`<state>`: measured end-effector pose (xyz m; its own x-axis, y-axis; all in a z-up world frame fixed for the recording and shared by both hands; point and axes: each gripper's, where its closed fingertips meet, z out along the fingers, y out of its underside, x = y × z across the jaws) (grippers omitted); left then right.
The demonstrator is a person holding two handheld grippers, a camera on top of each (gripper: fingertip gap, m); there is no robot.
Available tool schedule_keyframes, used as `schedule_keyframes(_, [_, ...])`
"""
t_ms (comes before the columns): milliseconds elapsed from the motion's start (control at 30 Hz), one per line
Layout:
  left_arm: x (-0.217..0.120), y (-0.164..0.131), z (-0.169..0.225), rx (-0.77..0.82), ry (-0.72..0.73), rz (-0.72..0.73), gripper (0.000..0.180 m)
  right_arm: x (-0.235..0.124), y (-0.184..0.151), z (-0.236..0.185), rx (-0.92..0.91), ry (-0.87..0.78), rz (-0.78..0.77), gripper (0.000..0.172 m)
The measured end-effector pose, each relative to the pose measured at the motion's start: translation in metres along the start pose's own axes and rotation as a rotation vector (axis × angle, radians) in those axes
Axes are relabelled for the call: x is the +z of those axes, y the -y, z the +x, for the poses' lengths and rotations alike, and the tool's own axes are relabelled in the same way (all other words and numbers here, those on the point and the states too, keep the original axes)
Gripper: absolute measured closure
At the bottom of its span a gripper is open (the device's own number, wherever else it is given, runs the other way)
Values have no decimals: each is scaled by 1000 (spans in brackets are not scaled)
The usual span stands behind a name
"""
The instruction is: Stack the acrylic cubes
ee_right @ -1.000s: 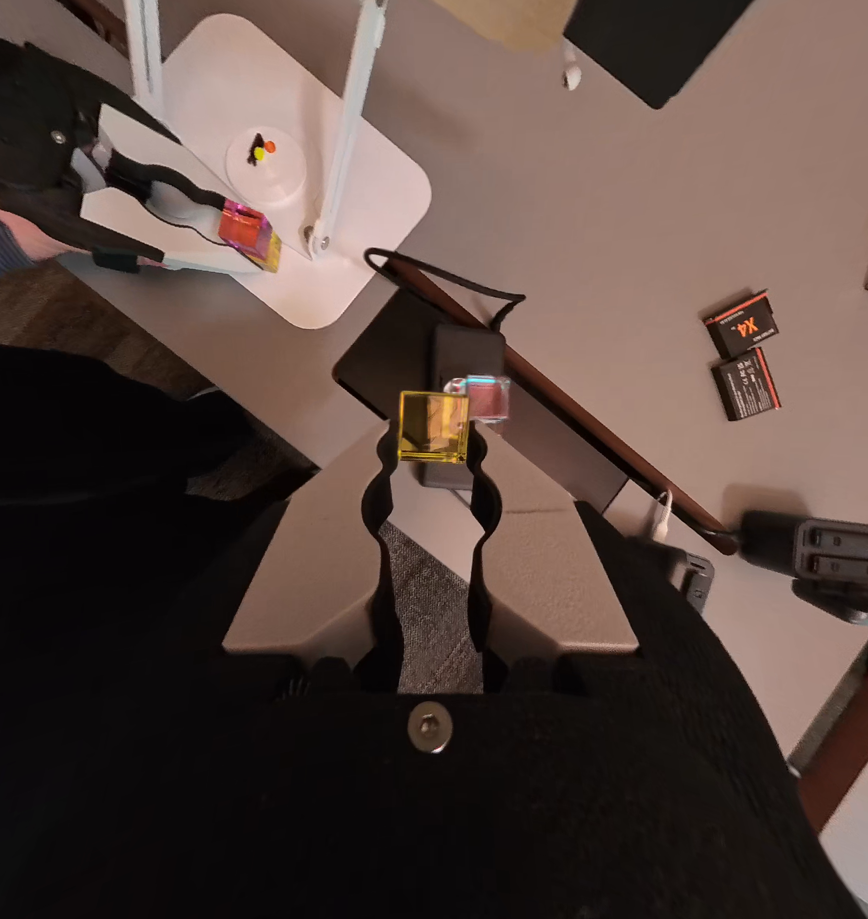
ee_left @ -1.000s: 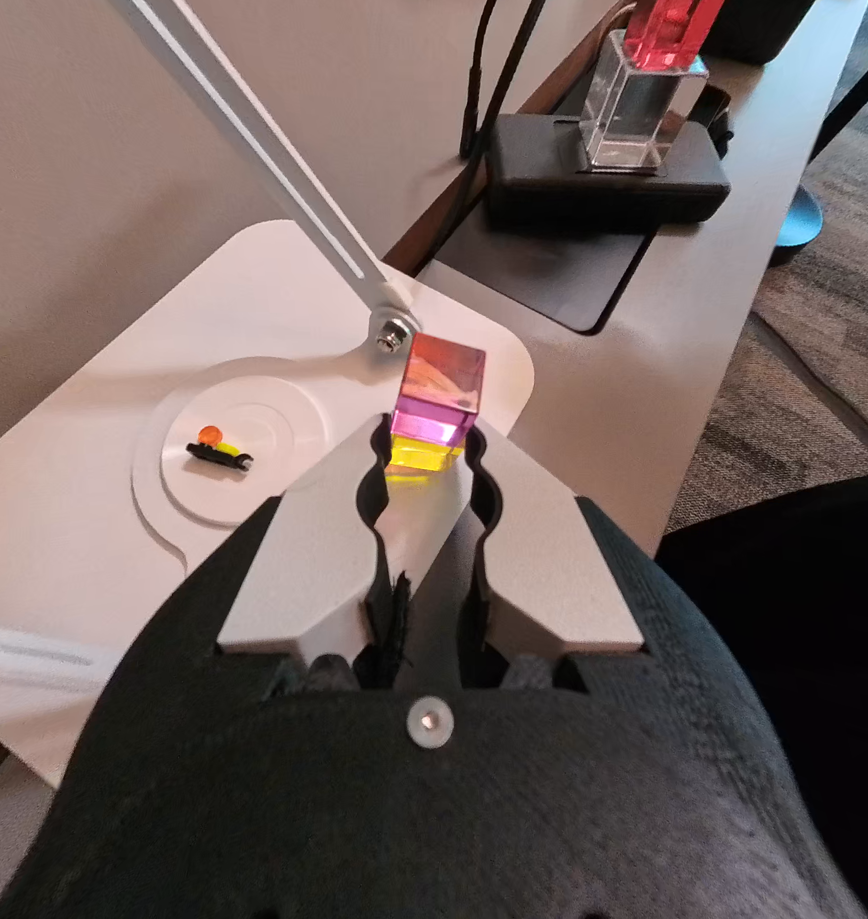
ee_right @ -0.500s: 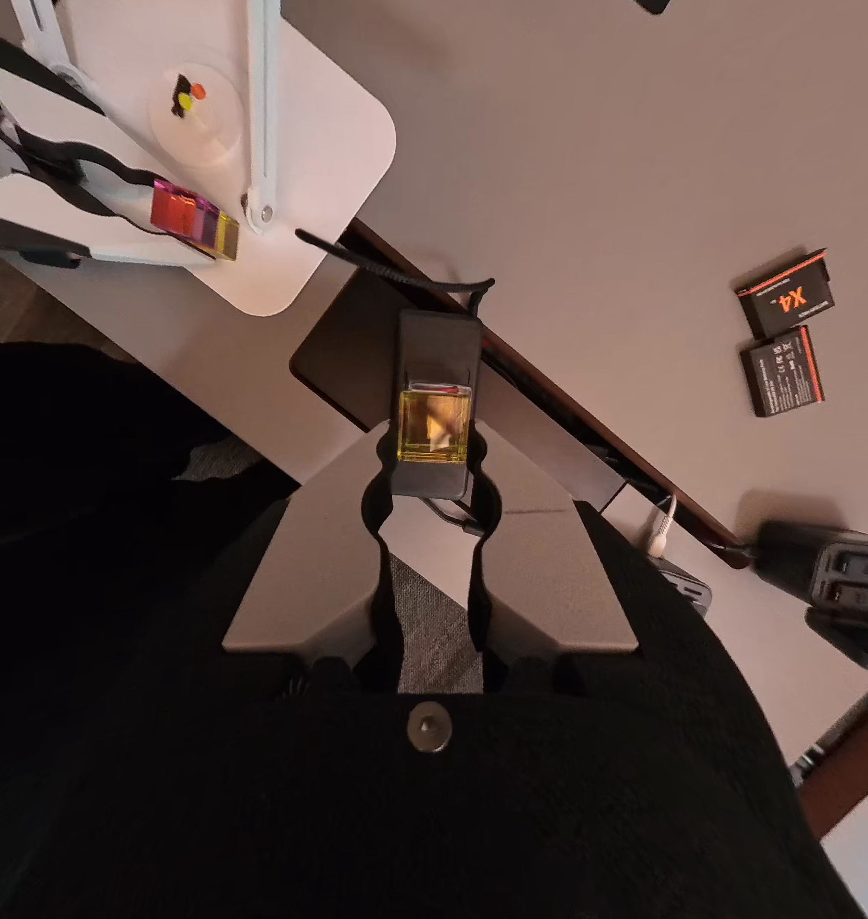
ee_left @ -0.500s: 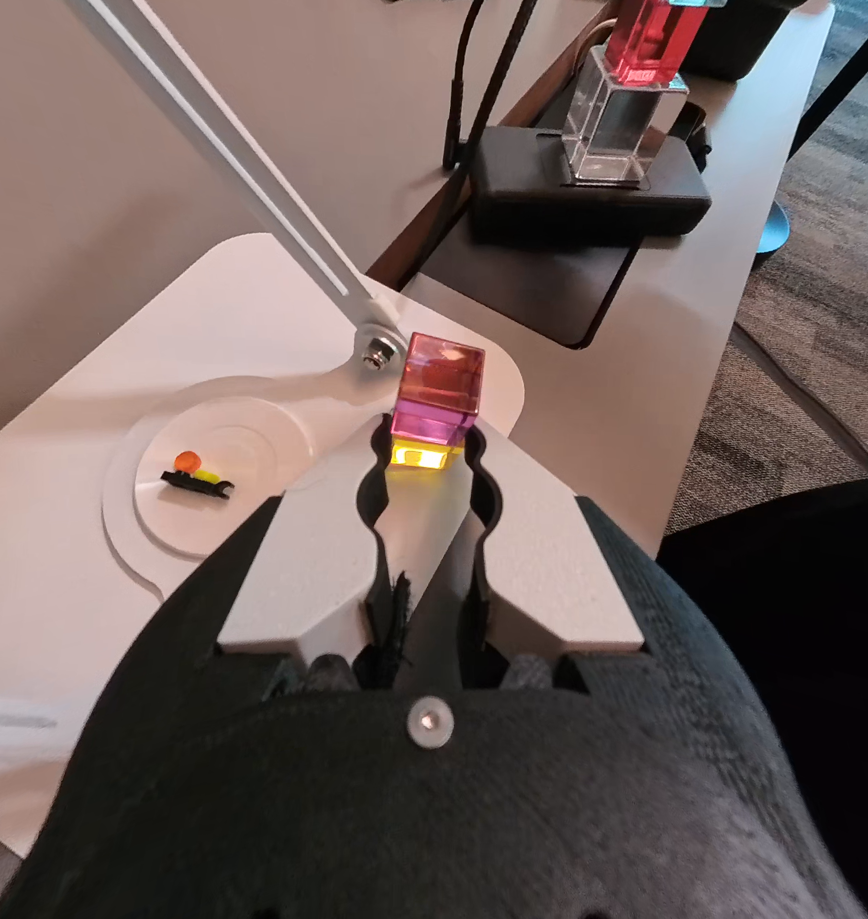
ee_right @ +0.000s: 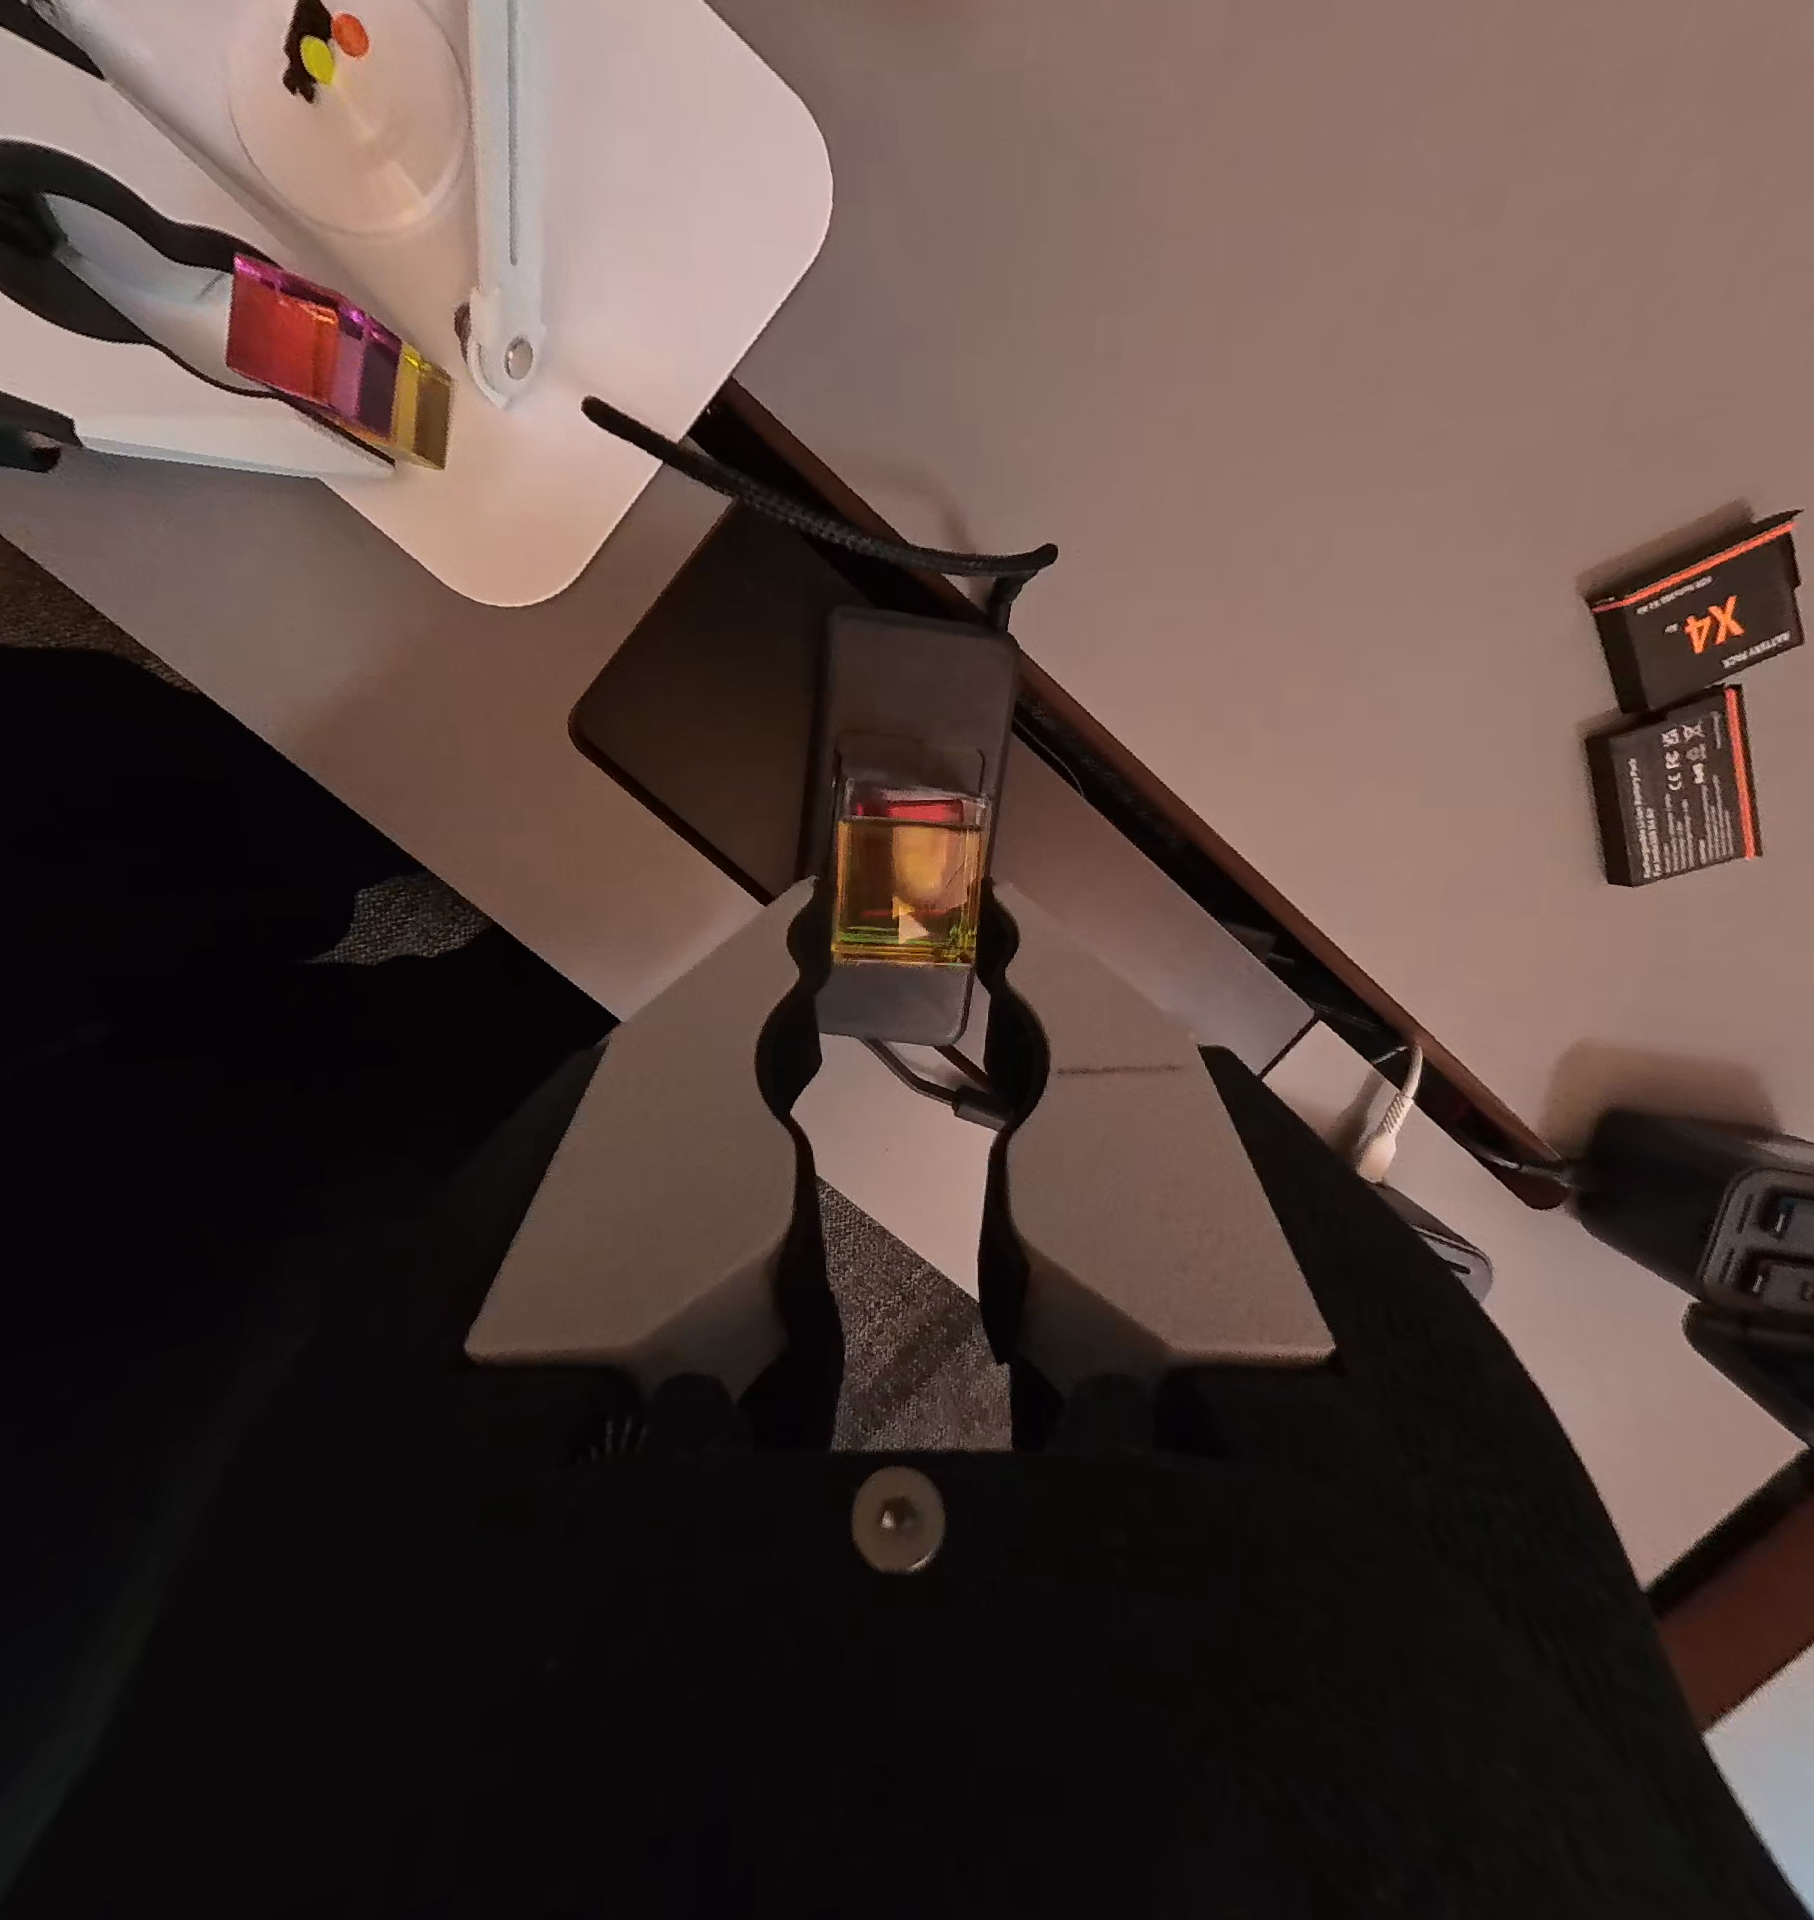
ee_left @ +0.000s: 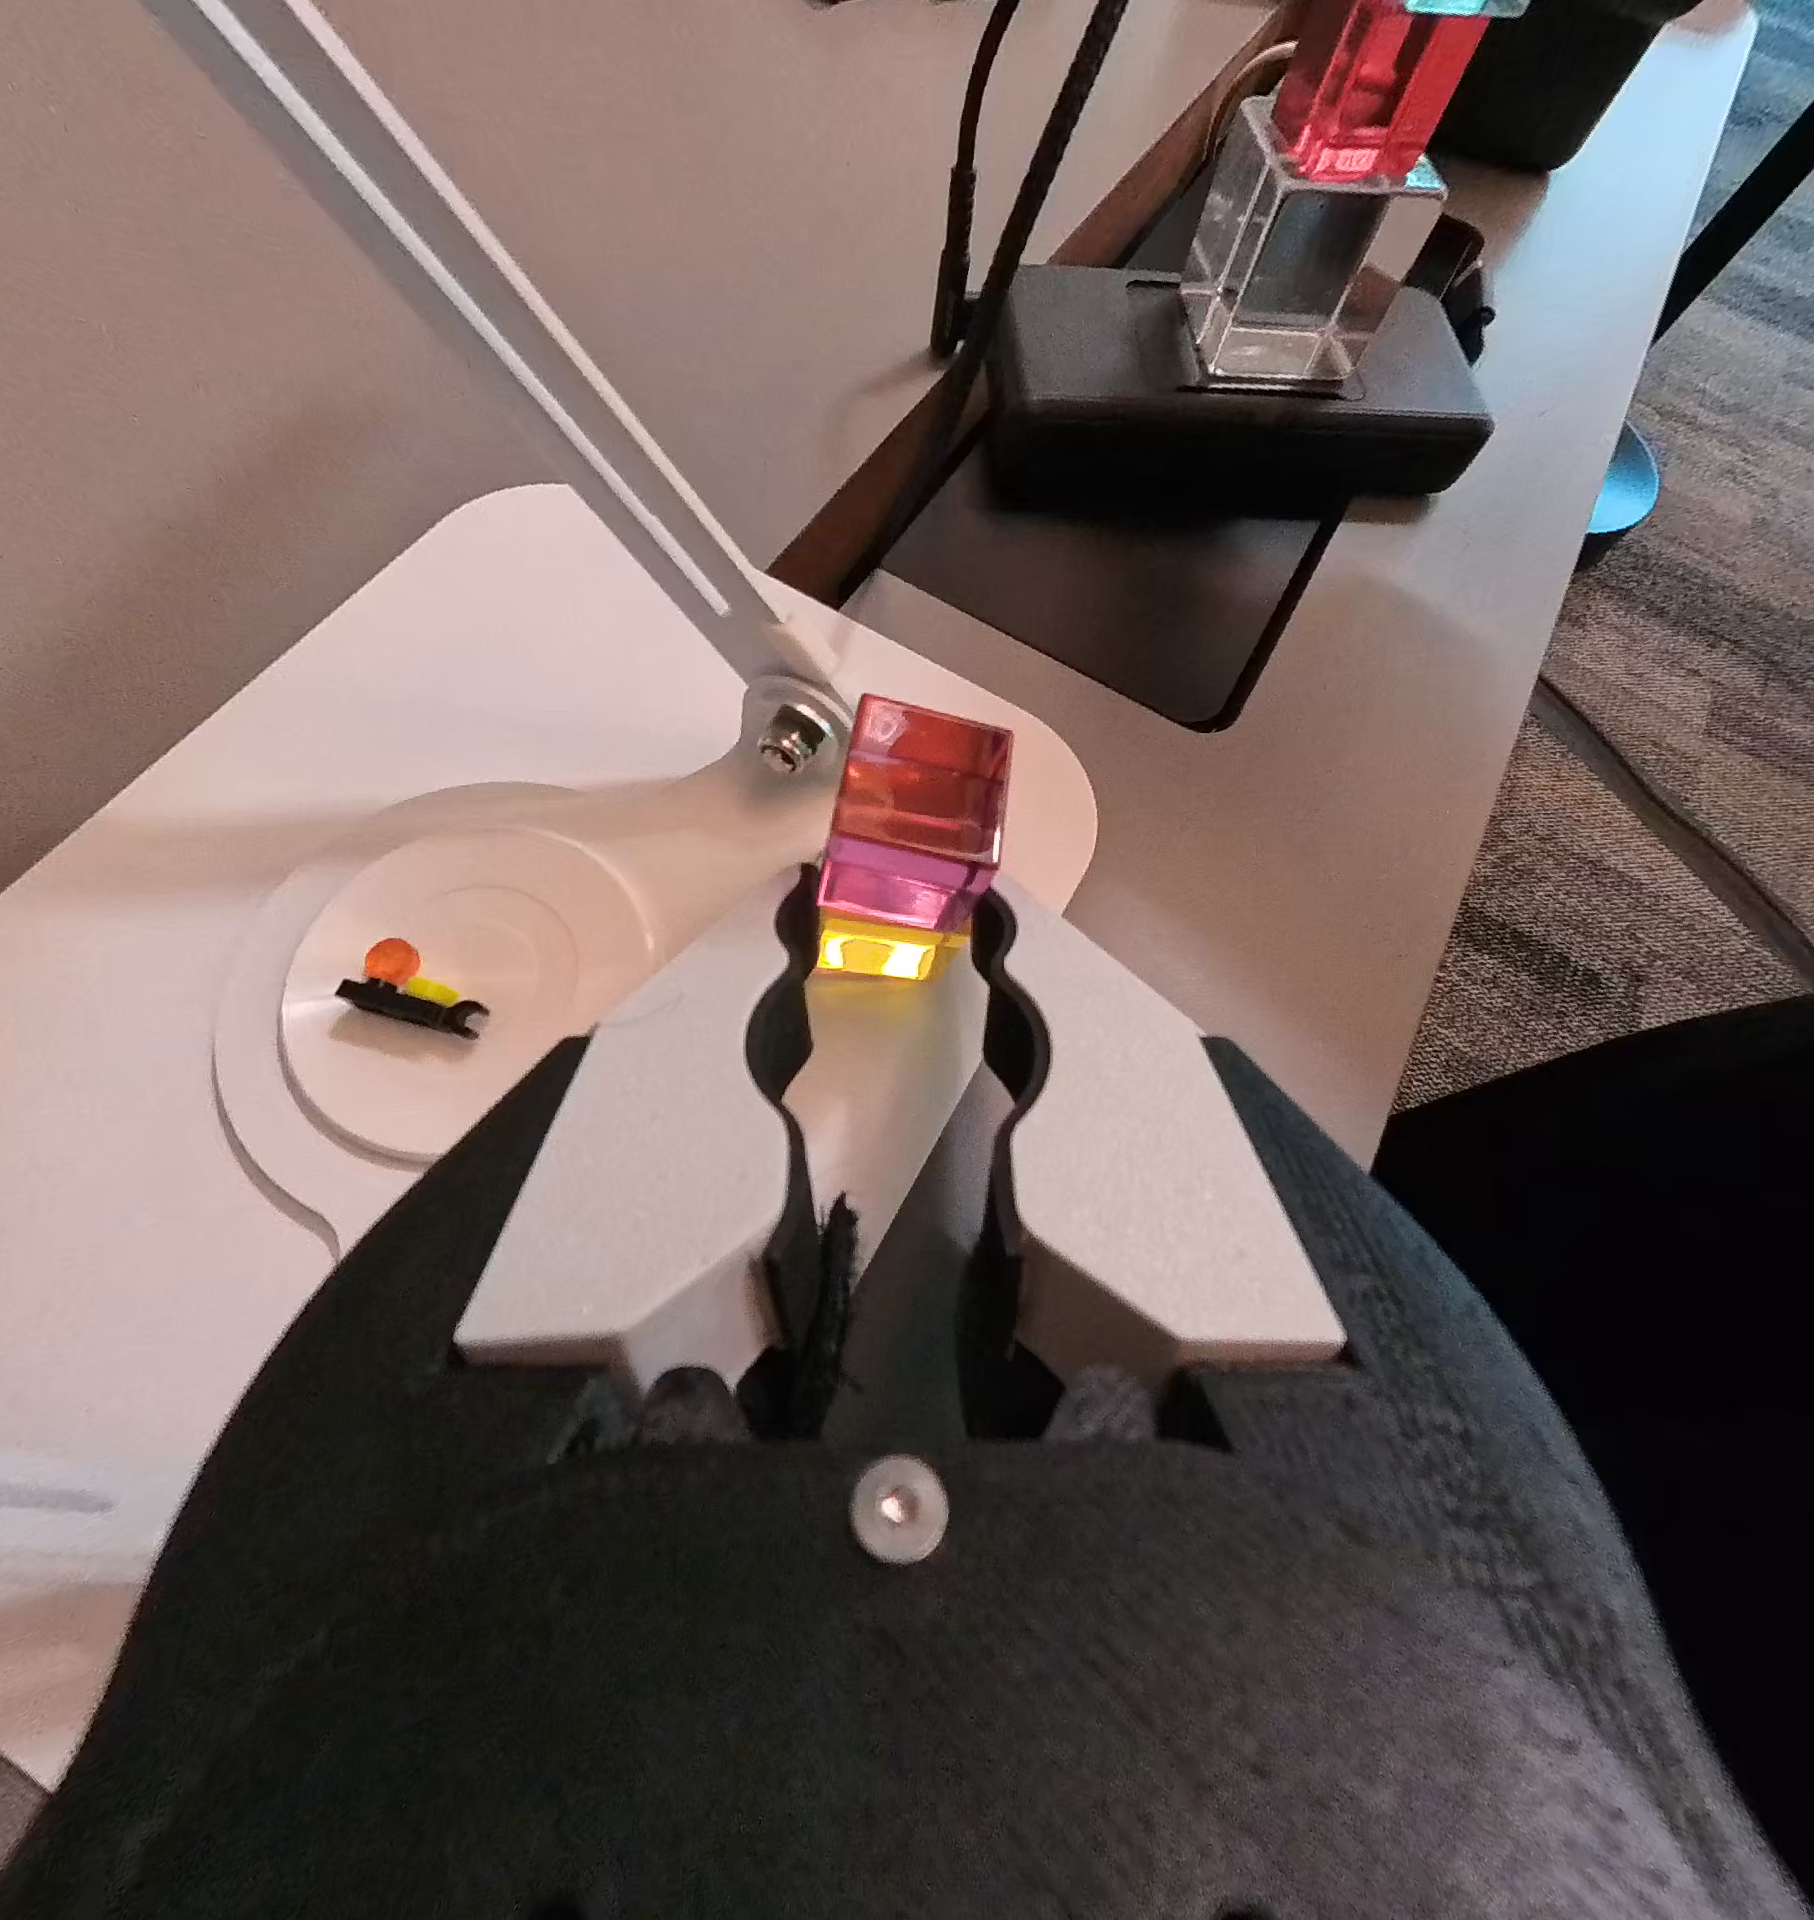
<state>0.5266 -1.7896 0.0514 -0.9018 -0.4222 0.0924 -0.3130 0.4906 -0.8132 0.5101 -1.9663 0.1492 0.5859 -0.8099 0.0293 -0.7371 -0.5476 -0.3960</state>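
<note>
– Left gripper (ee_left: 887, 914): what's in it?
– Pads clamped on a stacked red, purple and yellow block (ee_left: 913, 842), above the white lamp base (ee_left: 467, 644).
– And the right gripper (ee_right: 903, 914)?
– Pinching a yellow clear block (ee_right: 908, 883) over the black box (ee_right: 918, 675); it seems to sit atop the clear and red blocks (ee_left: 1298, 239) there.

The pale counter (ee_right: 1298, 312) carries a white rounded base plate (ee_left: 467, 665) at its near edge. Beside that plate, farther along the edge, a dark flat mat (ee_left: 1121, 613) lies under a black box (ee_left: 1235, 436). Well beyond the box, two black battery packs (ee_right: 1682, 707) lie side by side; a black charger (ee_right: 1765, 1236) sits near the counter's far edge.
</note>
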Motion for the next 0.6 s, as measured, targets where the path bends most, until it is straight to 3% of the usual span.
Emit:
schedule_keyframes(433, [0,0,0,-11,-8,-1,152,3,-1,-2,-9,9,3,144])
schedule_keyframes(500, [0,0,0,-11,-8,-1,152,3,-1,-3,0,15,3,137])
schedule_keyframes(600, [0,0,0,-16,-11,-2,152,-9,-5,3,4,-40,-16,112])
